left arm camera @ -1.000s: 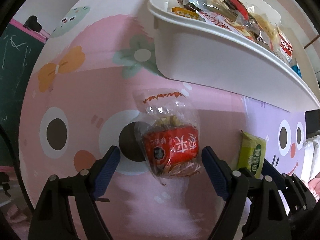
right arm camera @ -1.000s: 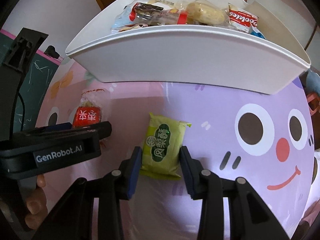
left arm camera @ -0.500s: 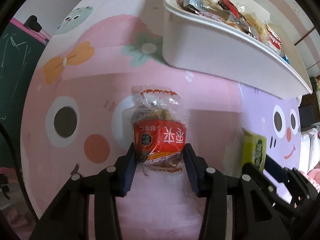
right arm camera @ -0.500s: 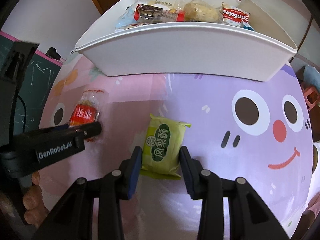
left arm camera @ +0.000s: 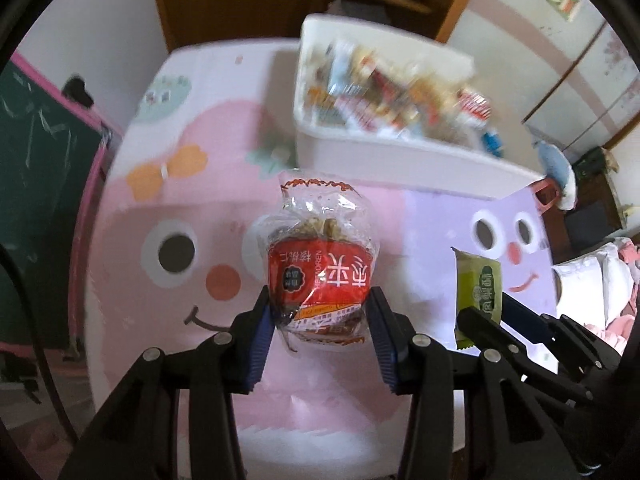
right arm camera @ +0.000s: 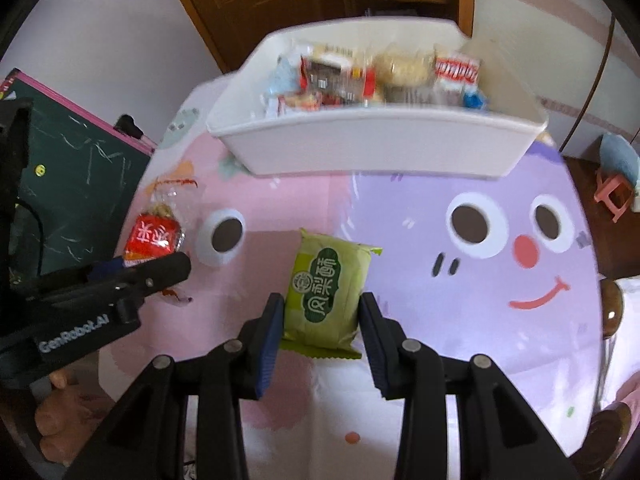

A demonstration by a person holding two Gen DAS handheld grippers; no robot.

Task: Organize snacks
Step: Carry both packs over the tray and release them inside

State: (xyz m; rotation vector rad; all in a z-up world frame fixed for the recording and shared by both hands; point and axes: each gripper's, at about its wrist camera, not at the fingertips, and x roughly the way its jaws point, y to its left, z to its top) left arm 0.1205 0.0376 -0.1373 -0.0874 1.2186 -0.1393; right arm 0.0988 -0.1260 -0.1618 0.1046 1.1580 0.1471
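Left tongs (left arm camera: 320, 320) clench the crinkly red walnut snack packet (left arm camera: 322, 276) low down, right tongs (right arm camera: 320, 320) pinch the soft green pineapple cake pack (right arm camera: 326, 292) mid-body, both light, squashy, probably slippery.

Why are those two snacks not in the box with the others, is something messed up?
Nothing looks spilled or broken. The red walnut snack pack is clamped in the left gripper, and the green pineapple cake packet in the right gripper. Both are outside the white bin, where the other snacks sit jumbled.
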